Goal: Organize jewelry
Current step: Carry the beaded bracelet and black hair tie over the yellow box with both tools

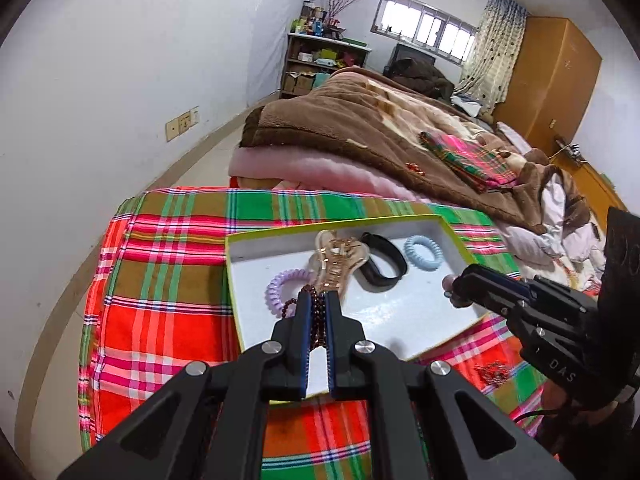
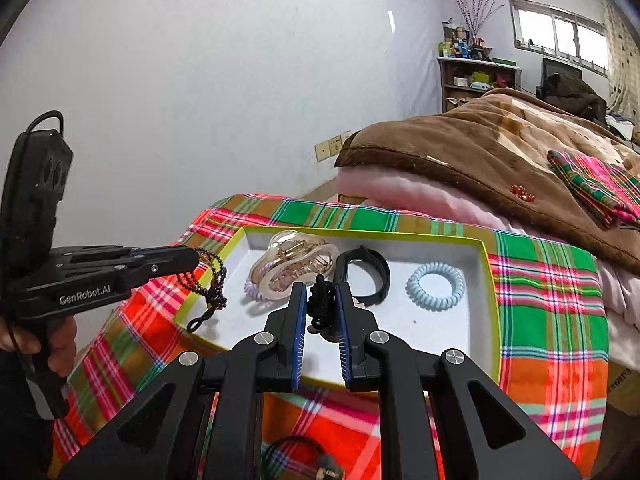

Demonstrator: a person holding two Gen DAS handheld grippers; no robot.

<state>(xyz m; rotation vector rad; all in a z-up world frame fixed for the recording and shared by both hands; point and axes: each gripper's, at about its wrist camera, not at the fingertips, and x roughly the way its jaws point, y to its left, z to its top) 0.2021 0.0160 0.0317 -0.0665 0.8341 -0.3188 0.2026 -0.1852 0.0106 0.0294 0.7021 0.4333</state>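
A green-rimmed white box (image 1: 448, 228) (image 2: 490, 256) lies on a plaid cloth. It holds a clear hair claw (image 1: 340, 264) (image 2: 292, 264), a black band (image 1: 384, 264) (image 2: 366, 270), a blue coil tie (image 1: 422, 252) (image 2: 436, 286) and a purple coil tie (image 1: 284, 288) (image 2: 252, 292). My left gripper (image 1: 316, 300) (image 2: 196, 258) is shut on a dark bead bracelet (image 1: 318, 320) (image 2: 212, 280), over the box's left edge. My right gripper (image 2: 322, 292) (image 1: 450, 288) is shut on a black knotted hair tie (image 2: 322, 300), over the box's front.
A bed with a brown blanket (image 1: 360, 120) (image 2: 500, 148) lies behind the cloth. A folded plaid cloth (image 1: 476, 160) and a small red ornament (image 1: 414, 168) rest on it. A black hair tie (image 2: 296, 456) and red beads (image 1: 492, 372) lie on the cloth before the box.
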